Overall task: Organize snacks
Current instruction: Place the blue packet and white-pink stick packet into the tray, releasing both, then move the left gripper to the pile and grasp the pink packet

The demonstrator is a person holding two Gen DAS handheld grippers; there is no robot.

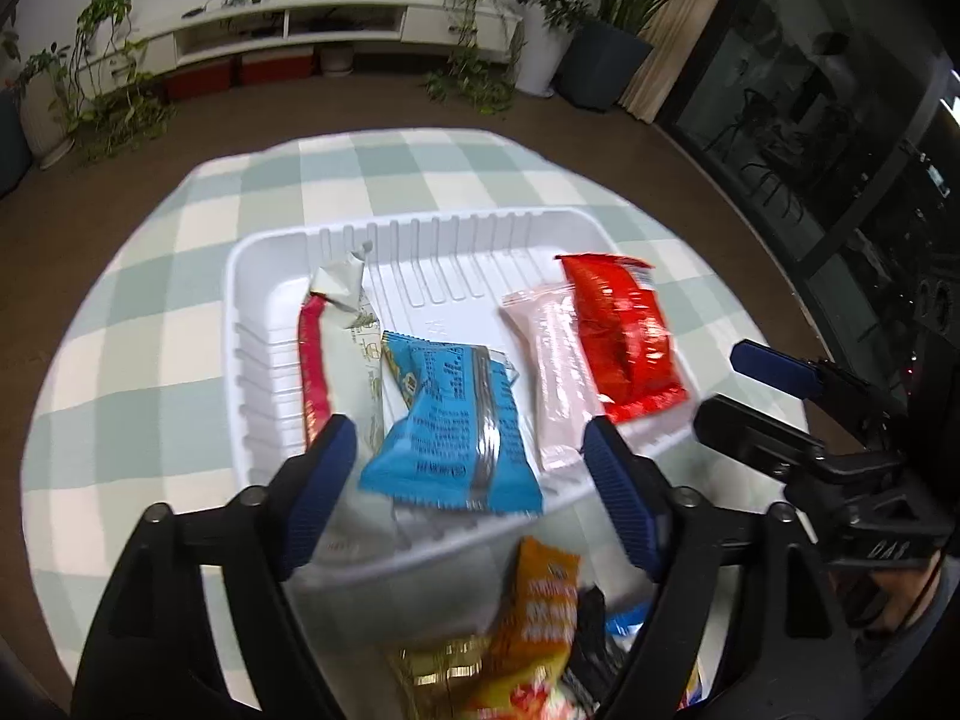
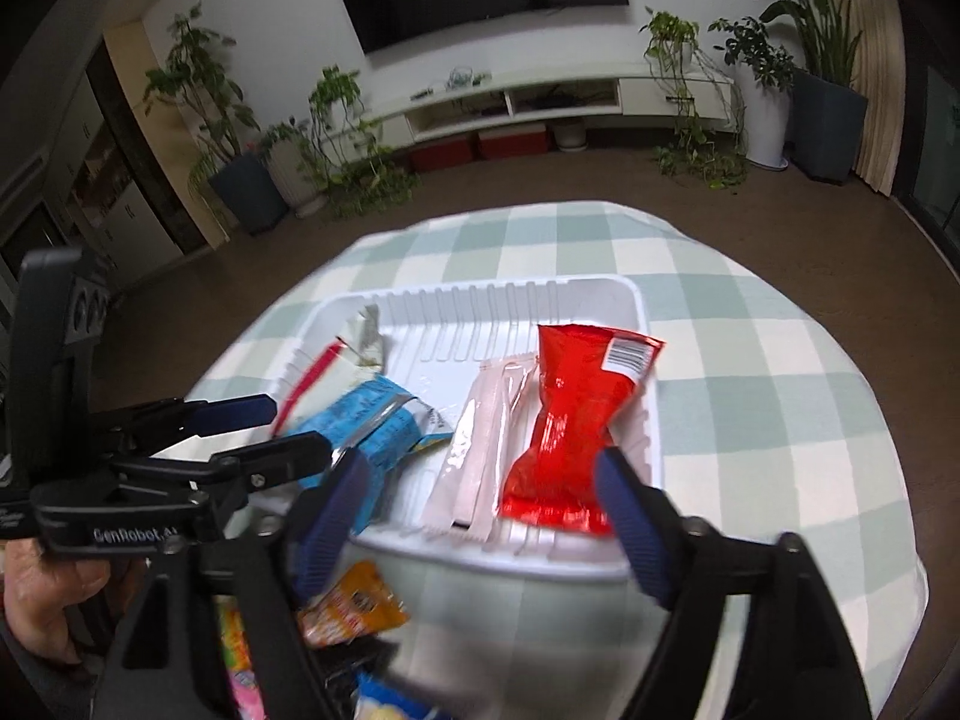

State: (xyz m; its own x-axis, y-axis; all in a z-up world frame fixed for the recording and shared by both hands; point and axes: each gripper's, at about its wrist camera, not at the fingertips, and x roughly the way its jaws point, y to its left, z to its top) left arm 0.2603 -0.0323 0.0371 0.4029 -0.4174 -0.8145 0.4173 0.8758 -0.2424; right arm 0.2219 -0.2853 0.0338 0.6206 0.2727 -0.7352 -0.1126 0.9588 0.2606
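A white ribbed tray (image 1: 456, 234) (image 2: 636, 312) sits on the checked tablecloth. In it lie a red-and-cream packet (image 1: 336, 348), a blue packet (image 1: 450, 420) (image 2: 366, 420), a pale pink packet (image 1: 558, 360) (image 2: 480, 450) and a red packet (image 1: 624, 336) (image 2: 570, 420). My left gripper (image 1: 471, 468) is open and empty, hovering over the tray's near edge around the blue packet. My right gripper (image 2: 480, 516) is open and empty over the near rim; it also shows in the left wrist view (image 1: 750, 384). The left gripper shows at the left of the right wrist view (image 2: 282, 426).
Loose snacks lie in front of the tray: an orange packet (image 1: 540, 612) (image 2: 354, 600), a gold one (image 1: 444, 666) and others, blurred. The round table (image 1: 150, 276) drops off on all sides. Plants and a TV cabinet stand far behind.
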